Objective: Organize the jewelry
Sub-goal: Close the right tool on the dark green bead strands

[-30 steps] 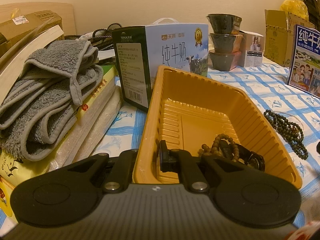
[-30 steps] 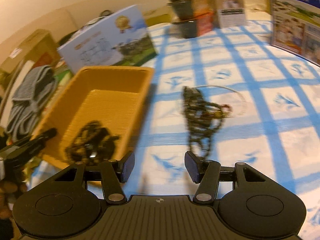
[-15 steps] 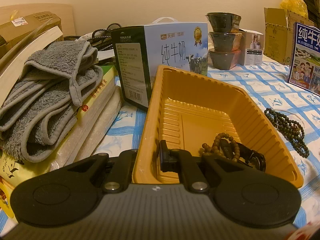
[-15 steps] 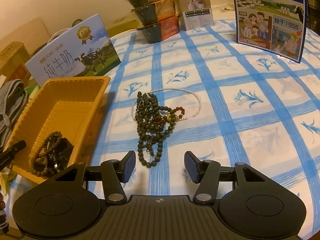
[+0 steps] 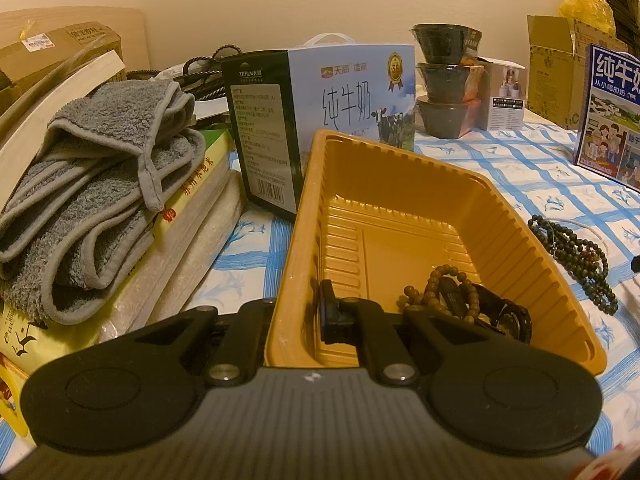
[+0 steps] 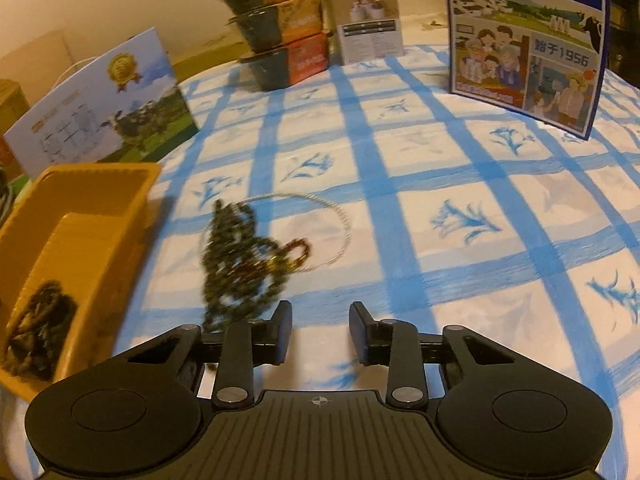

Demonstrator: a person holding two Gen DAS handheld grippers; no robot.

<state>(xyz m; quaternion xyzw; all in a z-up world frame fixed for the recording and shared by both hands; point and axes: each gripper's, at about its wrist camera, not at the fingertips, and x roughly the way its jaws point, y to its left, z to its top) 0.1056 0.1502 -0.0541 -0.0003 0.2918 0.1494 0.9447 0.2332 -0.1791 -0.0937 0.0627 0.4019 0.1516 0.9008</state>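
My left gripper point(image 5: 298, 312) is shut on the near left wall of the yellow plastic tray point(image 5: 400, 184), one finger inside and one outside. In the tray lie a brown bead bracelet point(image 5: 436, 284) and a dark watch point(image 5: 508, 316). A dark green bead necklace point(image 6: 236, 252) lies heaped on the blue-checked cloth right of the tray point(image 6: 84, 216), with a small amber bracelet point(image 6: 296, 252) and a thin pearl strand point(image 6: 340, 216) around it. My right gripper point(image 6: 320, 332) is open and empty, just right of the necklace's near end. The necklace also shows in the left wrist view point(image 5: 576, 256).
A milk carton box point(image 5: 320, 120) stands behind the tray. Folded grey towels point(image 5: 92, 184) lie on stacked rice bags at the left. Stacked bowls point(image 6: 280, 24), a small white box point(image 6: 368, 20) and a blue milk box point(image 6: 528, 40) stand at the back.
The right gripper has swung to the right and moved closer to the necklace heap, still open. The left gripper and tray have barely moved.
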